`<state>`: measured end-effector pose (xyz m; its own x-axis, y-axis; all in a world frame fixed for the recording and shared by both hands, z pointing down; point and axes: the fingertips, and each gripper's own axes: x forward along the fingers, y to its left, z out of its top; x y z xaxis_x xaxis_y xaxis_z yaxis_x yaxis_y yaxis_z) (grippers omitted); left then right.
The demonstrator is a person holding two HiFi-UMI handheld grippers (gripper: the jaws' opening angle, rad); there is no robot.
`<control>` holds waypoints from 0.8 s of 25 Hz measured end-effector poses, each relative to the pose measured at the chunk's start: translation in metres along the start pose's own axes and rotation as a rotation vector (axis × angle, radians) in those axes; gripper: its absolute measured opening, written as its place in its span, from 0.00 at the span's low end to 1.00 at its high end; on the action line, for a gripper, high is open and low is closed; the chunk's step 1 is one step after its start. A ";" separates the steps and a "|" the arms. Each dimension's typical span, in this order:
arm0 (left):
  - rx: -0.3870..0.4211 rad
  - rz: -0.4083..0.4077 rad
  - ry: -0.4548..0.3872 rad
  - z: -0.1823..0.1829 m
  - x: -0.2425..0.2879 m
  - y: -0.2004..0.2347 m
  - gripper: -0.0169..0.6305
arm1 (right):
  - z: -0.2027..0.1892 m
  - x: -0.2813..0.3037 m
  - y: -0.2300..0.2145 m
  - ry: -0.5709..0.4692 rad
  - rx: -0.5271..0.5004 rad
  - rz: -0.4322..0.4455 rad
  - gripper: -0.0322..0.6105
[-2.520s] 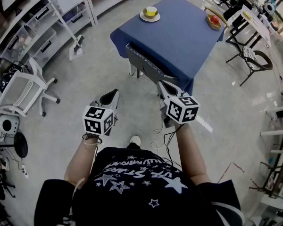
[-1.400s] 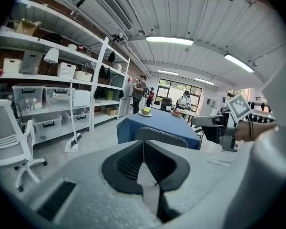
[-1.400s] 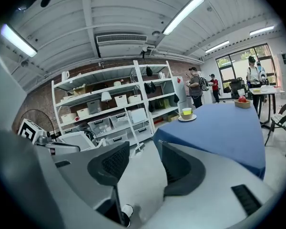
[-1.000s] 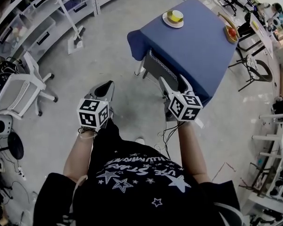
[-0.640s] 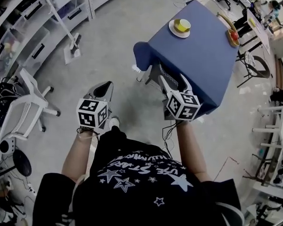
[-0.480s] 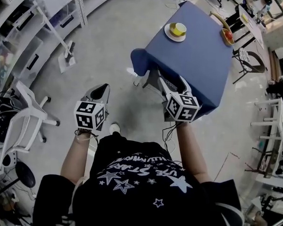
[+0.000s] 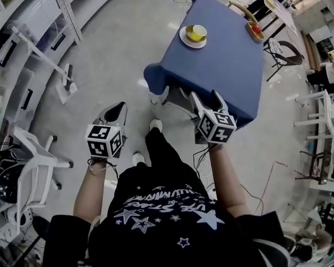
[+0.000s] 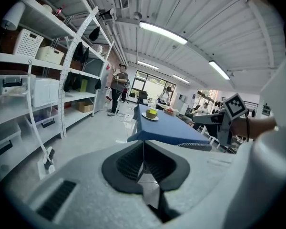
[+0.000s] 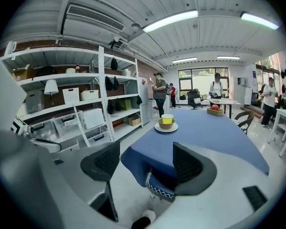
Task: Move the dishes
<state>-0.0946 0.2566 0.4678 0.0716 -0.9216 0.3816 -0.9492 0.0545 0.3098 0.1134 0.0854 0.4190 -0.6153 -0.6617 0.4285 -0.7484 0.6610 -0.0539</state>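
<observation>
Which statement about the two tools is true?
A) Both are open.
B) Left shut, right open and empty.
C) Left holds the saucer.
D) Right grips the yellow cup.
B: the left tool has its jaws together, the right tool has them apart and empty; the yellow cup sits away on the blue table.

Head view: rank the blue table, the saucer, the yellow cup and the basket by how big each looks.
1. Blue table, by far the largest.
2. Saucer and basket look about alike. The basket sits farther off, so I won't rank them.
3. Yellow cup, standing on the saucer, is the smallest.
</observation>
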 end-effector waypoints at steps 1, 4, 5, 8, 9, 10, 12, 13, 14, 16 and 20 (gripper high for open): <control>0.002 0.001 -0.003 0.003 0.003 0.001 0.06 | 0.002 0.004 -0.004 -0.002 0.009 -0.003 0.56; 0.011 0.014 -0.004 0.012 0.009 0.007 0.06 | 0.010 0.021 -0.012 -0.015 0.025 -0.008 0.56; 0.014 0.020 -0.001 0.014 0.012 0.010 0.06 | 0.013 0.029 -0.015 -0.023 0.029 -0.012 0.56; 0.015 0.041 0.011 0.021 0.023 0.025 0.06 | 0.027 0.057 -0.025 -0.039 0.039 -0.026 0.56; 0.013 0.048 0.014 0.025 0.029 0.031 0.06 | 0.031 0.068 -0.028 -0.042 0.041 -0.028 0.56; 0.011 0.053 0.017 0.030 0.036 0.037 0.06 | 0.036 0.080 -0.031 -0.043 0.041 -0.030 0.56; 0.018 0.058 0.020 0.042 0.053 0.048 0.06 | 0.046 0.105 -0.039 -0.044 0.034 -0.033 0.56; 0.025 0.057 0.021 0.049 0.064 0.052 0.06 | 0.049 0.118 -0.043 -0.043 0.028 -0.036 0.55; 0.035 0.054 0.024 0.056 0.075 0.055 0.06 | 0.052 0.130 -0.049 -0.040 0.024 -0.041 0.55; 0.055 0.050 0.034 0.072 0.099 0.062 0.06 | 0.056 0.156 -0.060 -0.028 0.027 -0.053 0.55; 0.078 0.034 0.055 0.103 0.151 0.067 0.06 | 0.064 0.203 -0.082 0.012 0.039 -0.055 0.54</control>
<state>-0.1789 0.0811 0.4567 0.0531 -0.8972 0.4384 -0.9722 0.0538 0.2279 0.0343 -0.1260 0.4531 -0.5698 -0.6924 0.4425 -0.7905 0.6091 -0.0648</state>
